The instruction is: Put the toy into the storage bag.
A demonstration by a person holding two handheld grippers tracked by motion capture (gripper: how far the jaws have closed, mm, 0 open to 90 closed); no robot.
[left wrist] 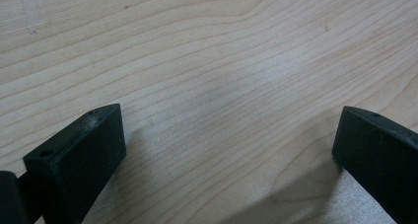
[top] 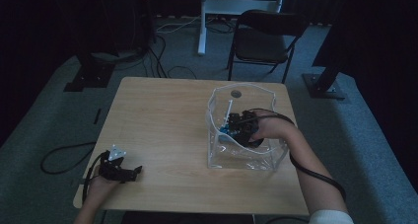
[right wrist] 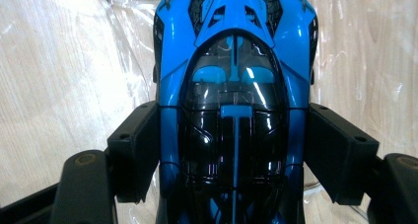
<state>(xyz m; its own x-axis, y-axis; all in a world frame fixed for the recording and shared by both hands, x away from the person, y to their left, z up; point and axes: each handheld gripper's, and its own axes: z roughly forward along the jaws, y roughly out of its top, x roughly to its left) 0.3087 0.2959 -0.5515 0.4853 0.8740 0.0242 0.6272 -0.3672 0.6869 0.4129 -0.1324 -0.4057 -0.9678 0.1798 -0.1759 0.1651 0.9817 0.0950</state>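
**Blue car held inside the clear box**

The counter [top: 162, 130] is big, made of light wood, and takes up the middle of the high view. Behind it on the floor stands a dark chair [top: 263, 39].

On the right part of the counter sits a clear box [top: 219, 157] with see-through walls and an open top. The person's right arm comes in from the bottom right and bends over the box wall.

The right hand-held gripper [top: 235, 128] is down inside the box. Its two black jaws press on the two sides of a toy car [right wrist: 234, 86], so it holds the car. The car is shiny blue with a dark glass roof and a blue stripe down the middle. In the right gripper view the car points away from the hand, and the clear bottom of the box shows under it, with the wood below that. I cannot tell if the car touches the bottom of the box.

The left hand-held gripper [top: 129, 173] rests near the front left corner of the counter, far from the box. Its jaws stand wide apart with just bare wood between them. A black cable [top: 64, 157] trails from it off the left edge.
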